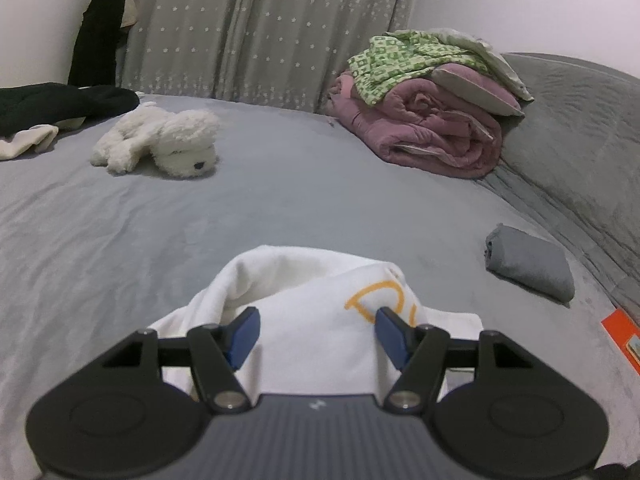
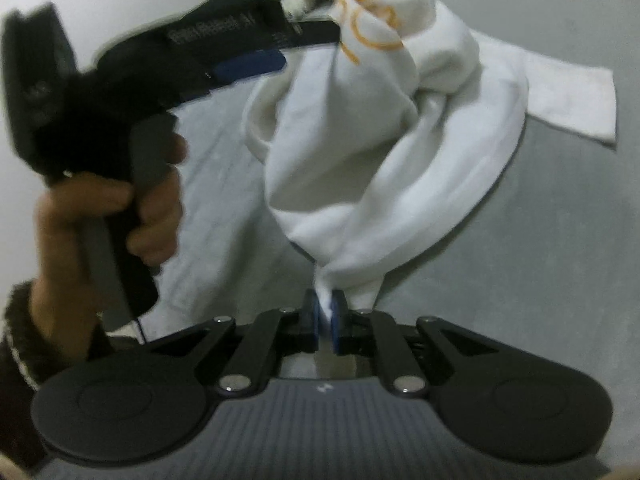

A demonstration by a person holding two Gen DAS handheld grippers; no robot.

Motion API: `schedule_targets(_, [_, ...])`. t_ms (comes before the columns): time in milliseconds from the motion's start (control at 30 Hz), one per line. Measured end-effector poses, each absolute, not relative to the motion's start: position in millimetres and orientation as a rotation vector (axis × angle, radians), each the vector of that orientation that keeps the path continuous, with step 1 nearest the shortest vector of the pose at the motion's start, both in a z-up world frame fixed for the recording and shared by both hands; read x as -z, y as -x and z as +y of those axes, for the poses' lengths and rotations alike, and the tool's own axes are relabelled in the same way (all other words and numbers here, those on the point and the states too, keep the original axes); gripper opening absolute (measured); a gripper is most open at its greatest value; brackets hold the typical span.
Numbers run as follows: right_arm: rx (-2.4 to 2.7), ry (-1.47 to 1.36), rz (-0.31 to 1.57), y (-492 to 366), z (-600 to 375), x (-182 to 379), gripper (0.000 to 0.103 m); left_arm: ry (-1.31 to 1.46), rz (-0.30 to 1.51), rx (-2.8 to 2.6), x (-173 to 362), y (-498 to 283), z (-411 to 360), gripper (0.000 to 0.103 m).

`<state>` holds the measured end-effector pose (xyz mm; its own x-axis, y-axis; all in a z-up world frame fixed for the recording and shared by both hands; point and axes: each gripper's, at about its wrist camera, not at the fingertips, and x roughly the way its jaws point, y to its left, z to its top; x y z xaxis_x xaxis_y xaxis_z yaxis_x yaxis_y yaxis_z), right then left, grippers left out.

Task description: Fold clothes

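White shirt pinched by right gripper, unseen from left.

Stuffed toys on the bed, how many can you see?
1: a white plush dog lies on its side on the gray bed, far left, near the black clothes. Others may be hidden.

— On the grey bed?
— White plush dog lying on its side, far left of middle. Rolled pink quilt at the far right, topped by a green-and-white patterned cloth and a pale pillow.

— Behind?
— Grey curtain dotted with small white stars, between white walls. Dark garment hanging at the left corner.

— Elsewhere?
— Black fabric spread along the left edge. Orange object at the right edge, cut off.
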<state>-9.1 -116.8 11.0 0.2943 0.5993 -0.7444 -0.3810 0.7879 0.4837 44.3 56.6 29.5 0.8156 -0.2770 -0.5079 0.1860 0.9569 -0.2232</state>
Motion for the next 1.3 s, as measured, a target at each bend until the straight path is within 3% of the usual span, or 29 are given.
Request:
schedule_targets(267, [-0.700,-0.200,1.082,4,-119,-15,0.018,0.176,0.543,0.287,-30,-45,53,0.065])
schedule_targets(300, [-0.704,-0.214,1.078,2,-123,-17,0.021,0.175,0.541,0.295,-30,-45,51,0.065])
schedule_targets(367, [-0.690,-0.257,1.067,-4,-135,-22,0.039,0.171,0.536,0.307,-30,-46,49,0.065])
schedule_targets(400, [-0.672,-0.280,1.052,-8,-143,-25,0.041,0.167,0.535,0.309,-30,-46,47,0.065])
schedule_targets(767, [-0.349,-0.445,0.912,-52,-194,-12,0.041,0.165,0.548,0.292,-20,-56,34,0.063])
schedule_targets(1100, [-0.298,-0.367,0.805,-61,-174,5,0.043,0.130,0.534,0.212,-19,-53,35,0.020])
schedule_targets(1133, [-0.296,-0.359,0.794,-62,-171,7,0.041,0.135,0.533,0.200,-20,-53,38,0.016])
schedule_targets(1200, [-0.285,-0.350,0.778,-62,-169,8,0.026,0.154,0.534,0.179,-21,-52,43,0.013])
schedule_targets(1233, [-0.288,-0.363,0.777,-63,-170,9,0.013,0.166,0.532,0.171,-23,-51,47,0.013])
schedule_targets(1300, [-0.292,-0.386,0.772,-63,-173,9,0.009,0.182,0.525,0.159,-25,-48,53,0.012])
